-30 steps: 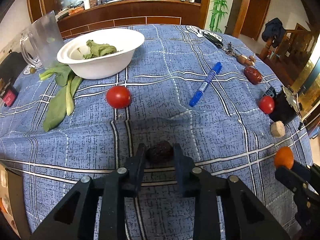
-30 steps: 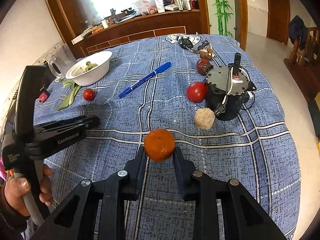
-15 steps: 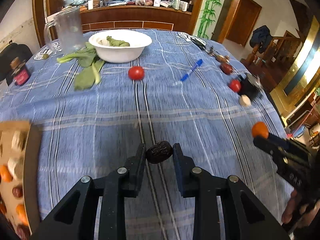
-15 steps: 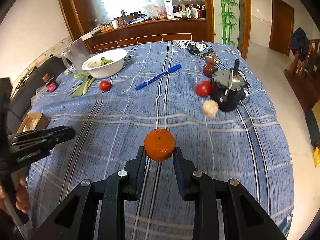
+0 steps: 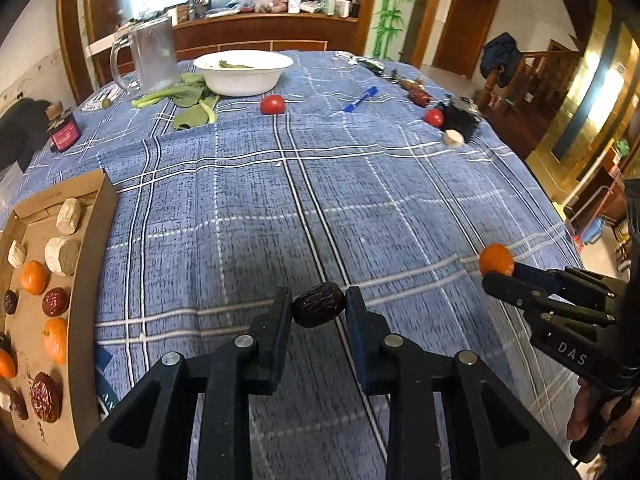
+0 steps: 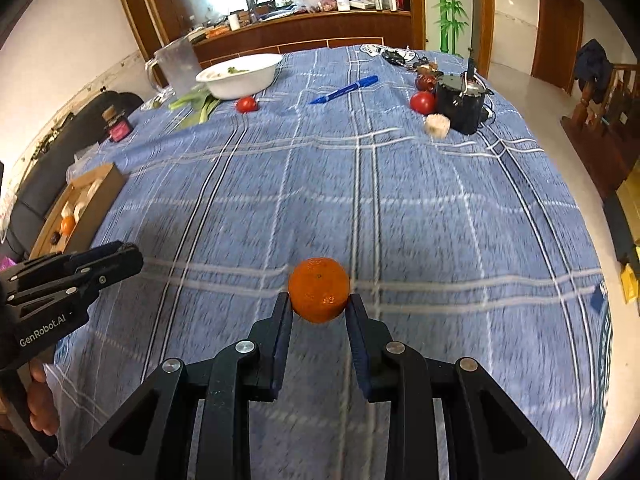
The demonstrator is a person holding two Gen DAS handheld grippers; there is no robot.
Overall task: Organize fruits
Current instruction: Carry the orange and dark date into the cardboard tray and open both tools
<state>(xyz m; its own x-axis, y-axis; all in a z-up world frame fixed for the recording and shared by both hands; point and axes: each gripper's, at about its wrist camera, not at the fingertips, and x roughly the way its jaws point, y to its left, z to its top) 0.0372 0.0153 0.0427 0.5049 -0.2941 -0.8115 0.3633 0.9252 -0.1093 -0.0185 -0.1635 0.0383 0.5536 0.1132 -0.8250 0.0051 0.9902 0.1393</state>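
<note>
Jaws of left gripper [image 5: 319, 309] pinch a dark wrinkled date [image 5: 319, 309], held above the blue plaid tablecloth [image 5: 320, 200]. Right gripper [image 6: 319, 309] jaws clamp an orange tangerine [image 6: 319, 290] by its sides, also off the cloth. Cardboard tray [image 5: 86, 248] at the table's left edge holds tangerines, dates and pale round pieces. Far end: white bowl [image 5: 243, 74] with greens, clear pitcher [image 5: 154, 60], two tomatoes [image 5: 273, 104], blue pen [image 5: 361, 99], black motor [image 6: 460, 104]
</note>
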